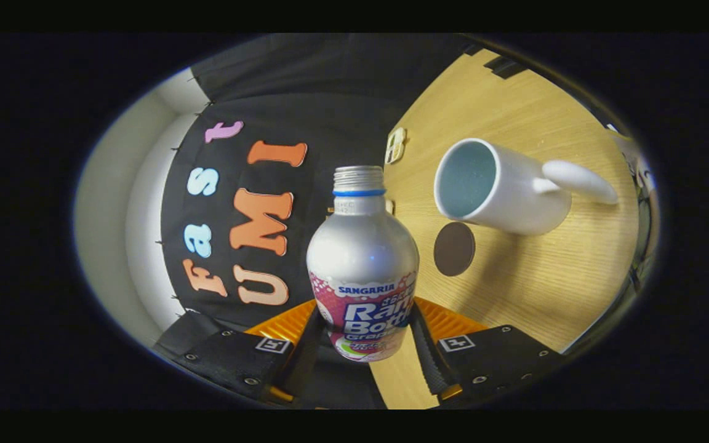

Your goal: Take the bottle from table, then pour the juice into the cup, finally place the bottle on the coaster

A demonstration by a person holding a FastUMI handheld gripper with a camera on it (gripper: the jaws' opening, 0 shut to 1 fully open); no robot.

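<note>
A silver bottle [362, 258] with a pink label and an open threaded neck stands between my two fingers. My gripper [364, 335] is shut on its lower body, both black pads pressing its sides. The whole view is tilted, so the bottle is held off the wooden table [533, 277] and leaning. Beyond the fingers and to the right of the bottle's neck is a white cup [502, 187] with a pale blue inside and its handle pointing away from the bottle. A round dark brown coaster [454, 248] lies on the table between the bottle and the cup.
The black cloth booth wall [305, 80] rises behind the bottle, with a white wall [114, 203] beside it. A small pale object [395, 145] lies at the table's far edge near the cloth.
</note>
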